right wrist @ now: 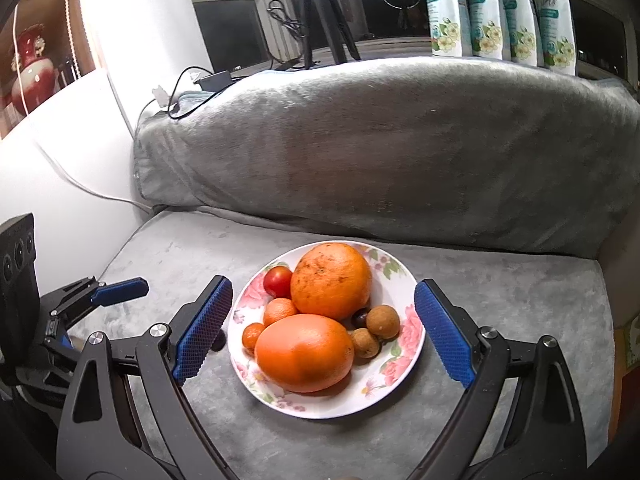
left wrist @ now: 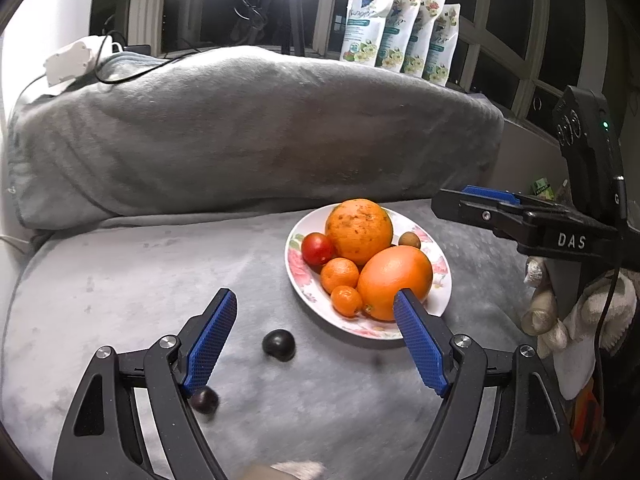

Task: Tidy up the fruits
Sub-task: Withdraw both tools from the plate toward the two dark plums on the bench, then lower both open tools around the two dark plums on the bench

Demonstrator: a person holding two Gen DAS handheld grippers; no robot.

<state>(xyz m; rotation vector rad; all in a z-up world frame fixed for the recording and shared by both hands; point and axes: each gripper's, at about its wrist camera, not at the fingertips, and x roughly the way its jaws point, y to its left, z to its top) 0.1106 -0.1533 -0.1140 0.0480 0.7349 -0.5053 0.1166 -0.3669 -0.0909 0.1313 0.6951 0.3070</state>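
Observation:
A floral plate point(right wrist: 408, 300) point(left wrist: 296, 284) on the grey seat holds two large oranges point(right wrist: 330, 280) point(right wrist: 304, 352), two small tangerines point(right wrist: 280, 310), a red tomato point(right wrist: 278, 280) and two brown longans point(right wrist: 382, 320). In the left wrist view two dark round fruits lie on the cushion outside the plate: one point(left wrist: 279, 344) between the fingers, another point(left wrist: 205, 399) by the left finger. My left gripper point(left wrist: 316, 320) is open above them with nothing between its pads. My right gripper point(right wrist: 324, 312) hangs open over the plate, its fingers either side of it, holding nothing.
A grey blanket-covered backrest point(left wrist: 256, 128) rises behind the seat. Several refill pouches point(left wrist: 400, 24) stand on the ledge beyond it, beside a tripod point(right wrist: 320, 12) and cables. A gloved hand point(left wrist: 560, 312) holds the right gripper's handle at the right.

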